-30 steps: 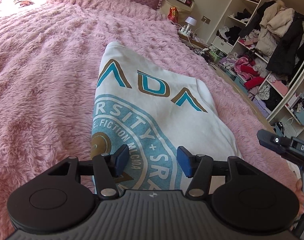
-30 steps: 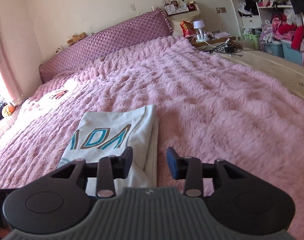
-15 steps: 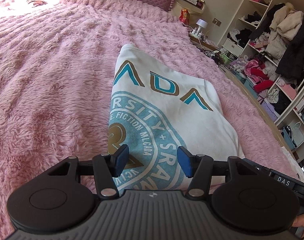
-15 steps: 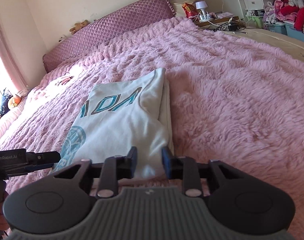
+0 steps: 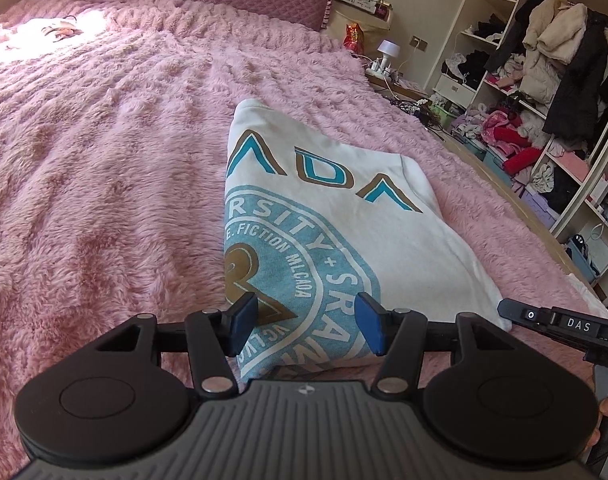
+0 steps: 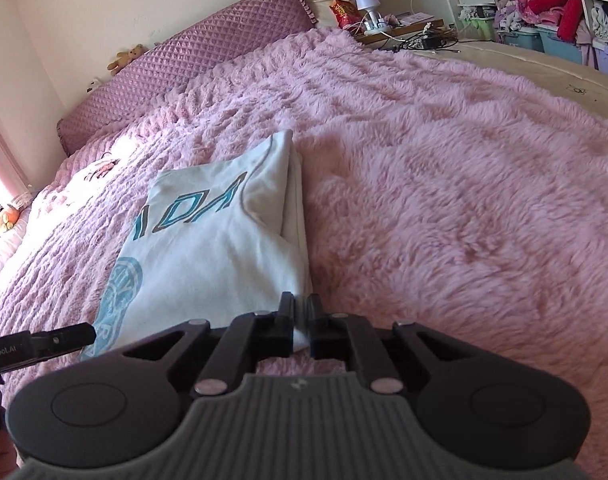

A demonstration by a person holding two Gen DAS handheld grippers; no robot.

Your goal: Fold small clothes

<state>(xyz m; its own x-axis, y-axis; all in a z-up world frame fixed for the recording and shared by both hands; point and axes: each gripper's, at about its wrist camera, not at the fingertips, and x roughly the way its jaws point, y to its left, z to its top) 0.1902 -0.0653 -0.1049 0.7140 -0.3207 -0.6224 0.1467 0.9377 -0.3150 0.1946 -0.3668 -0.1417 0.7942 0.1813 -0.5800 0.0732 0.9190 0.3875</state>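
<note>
Right claw [image 6: 300, 322] has its jaws pressed together on the near right corner of the white shirt [image 6: 207, 252], a sliver of cloth showing between them. Left claw [image 5: 306, 326] hangs with its jaws apart just above the shirt's near edge, over the blue round print, gripping nothing.

One shirt [image 5: 324, 224] is in sight, lying on the pink furry bedspread [image 5: 103, 184] toward the near side of the bed, with its printed front up. It already looks folded lengthwise into a narrow panel: the right-wrist view shows stacked layers along its right edge. Judging from that, the side folds are done and what is left is likely a crosswise fold, bringing the near hem toward the far collar end, then smoothing. The left claw would first need to close on the near left corner.

Count: one shirt, two claws, one bed. Many other clothes sit on the shelves [image 5: 552, 92] at the far right, not laid out for folding.
</note>
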